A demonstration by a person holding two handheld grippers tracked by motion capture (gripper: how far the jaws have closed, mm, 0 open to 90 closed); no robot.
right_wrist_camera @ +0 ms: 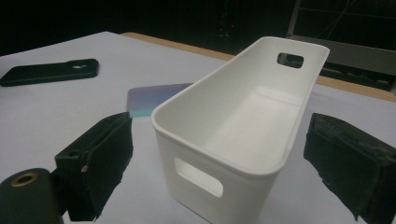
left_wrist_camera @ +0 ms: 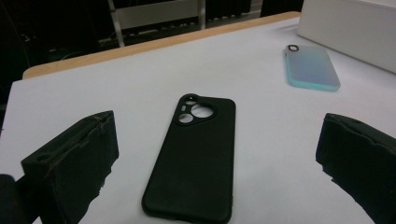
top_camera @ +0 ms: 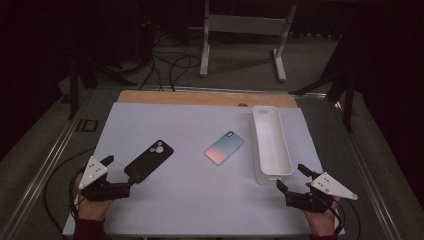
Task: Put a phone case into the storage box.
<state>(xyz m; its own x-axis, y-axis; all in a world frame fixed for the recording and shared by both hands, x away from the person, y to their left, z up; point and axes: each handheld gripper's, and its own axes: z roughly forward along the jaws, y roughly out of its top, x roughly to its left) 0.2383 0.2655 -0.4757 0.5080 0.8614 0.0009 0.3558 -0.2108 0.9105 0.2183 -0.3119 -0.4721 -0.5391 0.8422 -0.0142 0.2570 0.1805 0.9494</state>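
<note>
From left to right, my left gripper (top_camera: 121, 174) gapes wide around the near end of the black phone case (top_camera: 149, 160), the iridescent case (top_camera: 224, 147) lies mid-table, and my right gripper (top_camera: 291, 178) spreads empty before the white bin (top_camera: 270, 145).

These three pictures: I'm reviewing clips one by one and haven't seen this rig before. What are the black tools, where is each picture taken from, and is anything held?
A person at a table holds a hand-held two-jaw tool in each hand: the left gripper and the right gripper. The high view looks down from above the person's side. Each of the other two pictures comes from a camera riding on one gripper, looking along its jaws. On the white table lie a black phone case, a blue-pink phone case and an empty white bin. Both grippers are open and hold nothing; the left faces the black case, the right faces the bin.
</note>
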